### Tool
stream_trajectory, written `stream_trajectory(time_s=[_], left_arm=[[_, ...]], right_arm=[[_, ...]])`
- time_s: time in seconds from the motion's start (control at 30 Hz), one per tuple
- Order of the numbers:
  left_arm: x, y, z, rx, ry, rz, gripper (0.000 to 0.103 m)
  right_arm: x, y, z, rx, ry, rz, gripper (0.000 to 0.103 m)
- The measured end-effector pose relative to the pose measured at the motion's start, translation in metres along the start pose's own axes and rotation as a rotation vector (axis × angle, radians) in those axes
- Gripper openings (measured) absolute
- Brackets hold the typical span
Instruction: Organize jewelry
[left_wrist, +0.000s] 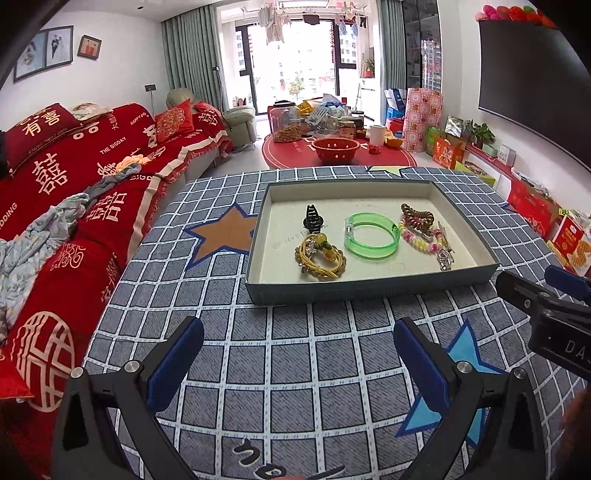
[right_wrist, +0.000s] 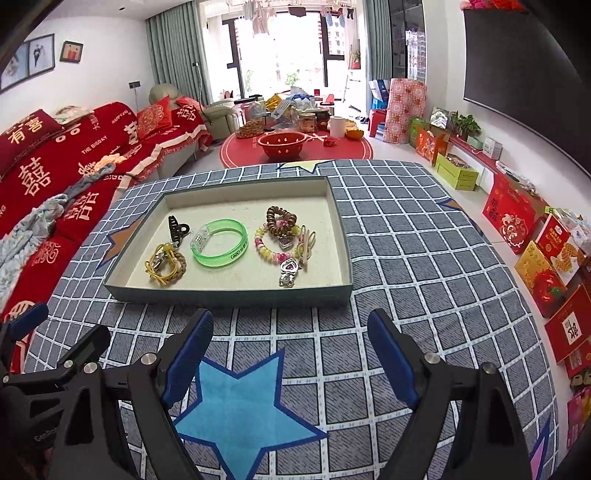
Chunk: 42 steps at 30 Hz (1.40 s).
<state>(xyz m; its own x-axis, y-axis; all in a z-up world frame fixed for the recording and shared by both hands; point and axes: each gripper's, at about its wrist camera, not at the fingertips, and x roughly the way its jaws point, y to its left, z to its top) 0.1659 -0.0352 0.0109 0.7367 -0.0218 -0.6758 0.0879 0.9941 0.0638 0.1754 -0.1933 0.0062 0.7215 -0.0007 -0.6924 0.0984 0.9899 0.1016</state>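
A shallow grey-blue box (left_wrist: 369, 286) (right_wrist: 229, 295) lies on the checked tablecloth. Inside lie a black hair claw (left_wrist: 313, 218) (right_wrist: 176, 225), a yellow cord bracelet (left_wrist: 320, 258) (right_wrist: 164, 263), a green plastic bangle (left_wrist: 371, 235) (right_wrist: 218, 246), a brown coil hair tie (left_wrist: 417, 216) (right_wrist: 281, 217), a pink-yellow bead bracelet (left_wrist: 421, 240) (right_wrist: 271, 251) and a silver heart charm (left_wrist: 445, 256) (right_wrist: 288, 271). My left gripper (left_wrist: 299, 363) is open and empty, in front of the box. My right gripper (right_wrist: 291, 356) is open and empty, in front of the box's right half; it also shows in the left wrist view (left_wrist: 546, 302).
The table wears a grey checked cloth with stars (left_wrist: 229, 236) (right_wrist: 240, 402). A red-covered sofa (left_wrist: 74, 192) runs along the left. A round red table (left_wrist: 336, 147) with a red bowl stands behind. Red gift boxes (right_wrist: 517, 218) line the right wall.
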Motion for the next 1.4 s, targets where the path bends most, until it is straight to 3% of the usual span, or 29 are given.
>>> stream_trajectory(time_s=[0.6,1.4], left_arm=[[-0.012,0.004,-0.01,-0.026,-0.021,0.012,0.103],[-0.013,0.006,-0.012,-0.03,-0.01,0.007,0.103]], right_arm=[[-0.023,0.0,-0.015,-0.014,-0.069,-0.036,0.087],[-0.024,0.004,-0.014,-0.02,-0.071,-0.033,0.087]])
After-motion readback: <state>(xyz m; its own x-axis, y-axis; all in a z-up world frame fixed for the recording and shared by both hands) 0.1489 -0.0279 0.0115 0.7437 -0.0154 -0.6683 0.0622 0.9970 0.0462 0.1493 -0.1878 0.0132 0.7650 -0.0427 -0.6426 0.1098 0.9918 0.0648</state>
